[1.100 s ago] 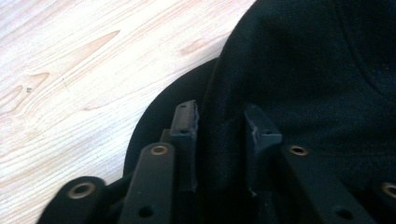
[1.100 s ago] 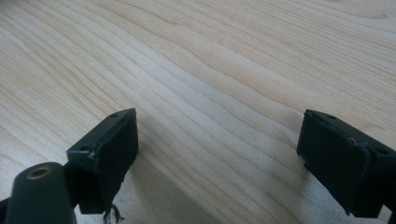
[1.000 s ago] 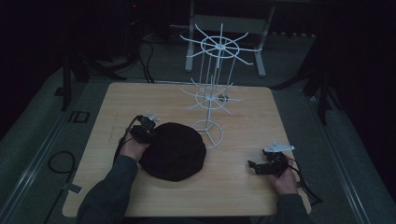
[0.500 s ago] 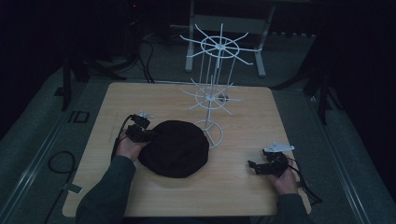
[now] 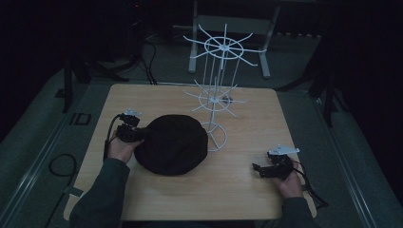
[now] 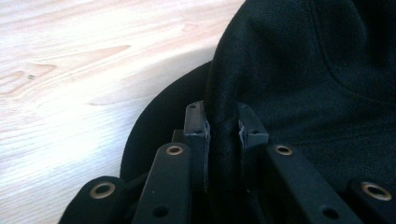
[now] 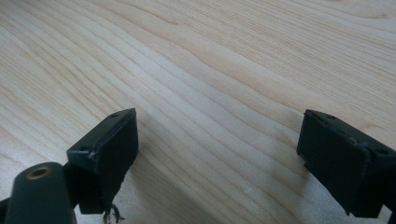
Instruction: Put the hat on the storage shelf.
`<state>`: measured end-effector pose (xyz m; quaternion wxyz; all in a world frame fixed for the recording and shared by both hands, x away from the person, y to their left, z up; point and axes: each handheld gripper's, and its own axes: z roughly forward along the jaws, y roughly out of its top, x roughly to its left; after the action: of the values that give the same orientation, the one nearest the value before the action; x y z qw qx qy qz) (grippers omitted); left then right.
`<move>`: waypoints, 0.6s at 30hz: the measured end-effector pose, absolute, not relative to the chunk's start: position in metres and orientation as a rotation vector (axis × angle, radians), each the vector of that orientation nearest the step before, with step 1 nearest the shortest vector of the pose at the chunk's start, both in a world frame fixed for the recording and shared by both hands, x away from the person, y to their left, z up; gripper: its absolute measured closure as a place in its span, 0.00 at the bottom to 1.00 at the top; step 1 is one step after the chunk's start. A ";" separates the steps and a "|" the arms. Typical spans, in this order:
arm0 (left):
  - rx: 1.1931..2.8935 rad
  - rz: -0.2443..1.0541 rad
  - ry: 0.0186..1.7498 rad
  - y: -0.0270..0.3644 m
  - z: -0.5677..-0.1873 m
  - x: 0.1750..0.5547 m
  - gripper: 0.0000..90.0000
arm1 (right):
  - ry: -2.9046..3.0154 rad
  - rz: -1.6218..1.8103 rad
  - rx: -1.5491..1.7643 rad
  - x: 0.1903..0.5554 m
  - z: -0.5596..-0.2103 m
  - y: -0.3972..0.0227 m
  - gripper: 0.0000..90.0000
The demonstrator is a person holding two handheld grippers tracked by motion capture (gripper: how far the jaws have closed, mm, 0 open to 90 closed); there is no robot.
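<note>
Left gripper (image 5: 140,134) pinched shut on a fold of the black hat (image 5: 172,144), at the hat's left edge. In the left gripper view the left gripper (image 6: 220,125) has both pads pressed against a raised ridge of dark fabric, and the rest of the hat (image 6: 317,84) spreads ahead and to the right of the jaws. Its jaws have just been closing, with the fabric between them. The hat's brim edge curves just left of the jaws, with bare wooden table (image 6: 70,70) beyond it. The hat lies on the table (image 5: 247,190), directly in front of the left gripper and well apart from the right one. Right gripper (image 5: 257,168) sits low near the table's front right corner, jaws pointing toward the hat. In the right gripper view the right gripper (image 7: 217,163) stands wide open, only wood grain between the pads. White wire rack (image 5: 216,99) stands beyond the hat; its round base ring is just beside the hat's far right edge, contact unclear. Left hand (image 5: 119,148) wraps the gripper body, and the right hand (image 5: 289,183) does likewise.
</note>
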<state>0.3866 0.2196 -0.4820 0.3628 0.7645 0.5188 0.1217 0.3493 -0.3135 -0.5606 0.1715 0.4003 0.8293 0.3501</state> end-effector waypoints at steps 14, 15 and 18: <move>1.858 0.325 1.351 0.253 -0.464 0.376 0.88 | 2.354 0.994 1.136 0.349 -0.561 -0.314 0.14; 1.849 0.327 1.354 0.255 -0.463 0.376 0.88 | 2.354 0.994 1.136 0.349 -0.561 -0.314 0.14; 1.828 0.333 1.359 0.261 -0.460 0.373 0.88 | 2.354 0.994 1.137 0.349 -0.561 -0.314 0.14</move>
<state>0.3731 0.2611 -0.4599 0.4078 0.7251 0.5390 0.1322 0.3493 -0.3135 -0.5606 0.1715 0.4004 0.8293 0.3501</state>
